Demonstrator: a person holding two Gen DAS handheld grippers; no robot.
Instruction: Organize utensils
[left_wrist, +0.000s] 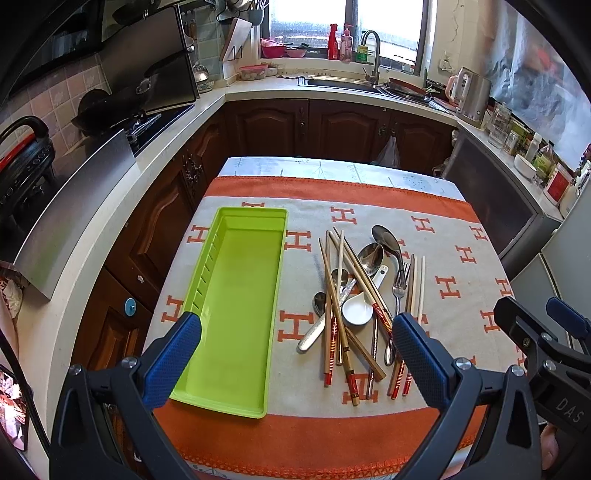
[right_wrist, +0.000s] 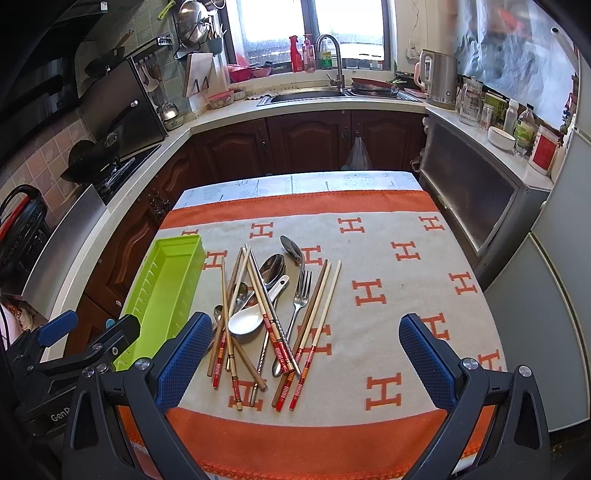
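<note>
A green utensil tray lies empty on the left of the table; it also shows in the right wrist view. Right of it lies a pile of utensils: several chopsticks, metal spoons, a white ceramic spoon and a fork. My left gripper is open and empty, above the tray's near end. My right gripper is open and empty, above the table just right of the pile.
The table wears a beige cloth with orange H marks and orange borders. Kitchen counters run behind and to both sides, with a sink, a kettle and a stove. The right gripper also shows in the left wrist view.
</note>
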